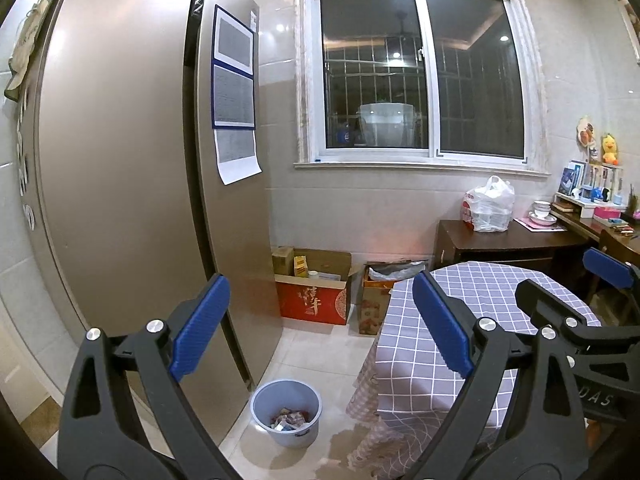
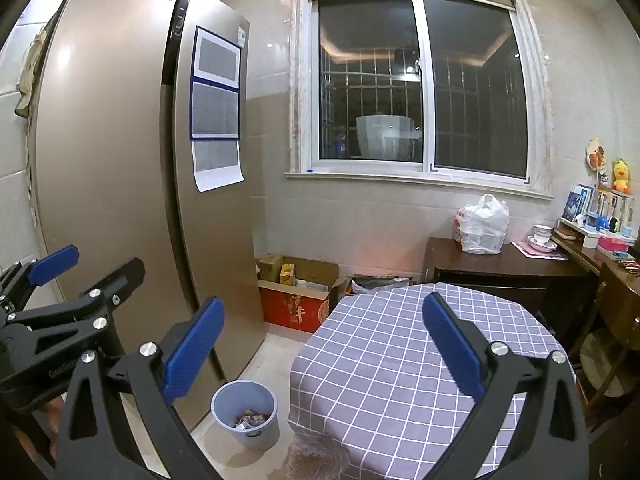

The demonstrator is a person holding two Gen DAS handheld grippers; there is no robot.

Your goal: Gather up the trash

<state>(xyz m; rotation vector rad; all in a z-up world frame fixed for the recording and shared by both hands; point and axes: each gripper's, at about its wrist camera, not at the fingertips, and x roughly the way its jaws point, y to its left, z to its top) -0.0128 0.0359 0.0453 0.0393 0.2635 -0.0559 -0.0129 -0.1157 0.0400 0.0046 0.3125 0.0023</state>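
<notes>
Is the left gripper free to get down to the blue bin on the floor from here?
Probably yes. The left gripper is open and holds nothing, and the blue bin stands uncovered on the floor between the fridge and the checked tablecloth. Nothing shows in that gap, though it is fairly narrow.

warm, fairly bright indoor light; ceiling lamps reflect in the dark window (image 1: 420,72), soft glare on the fridge (image 1: 120,120); edges bend strongly, corners perhaps slightly blurred.
</notes>
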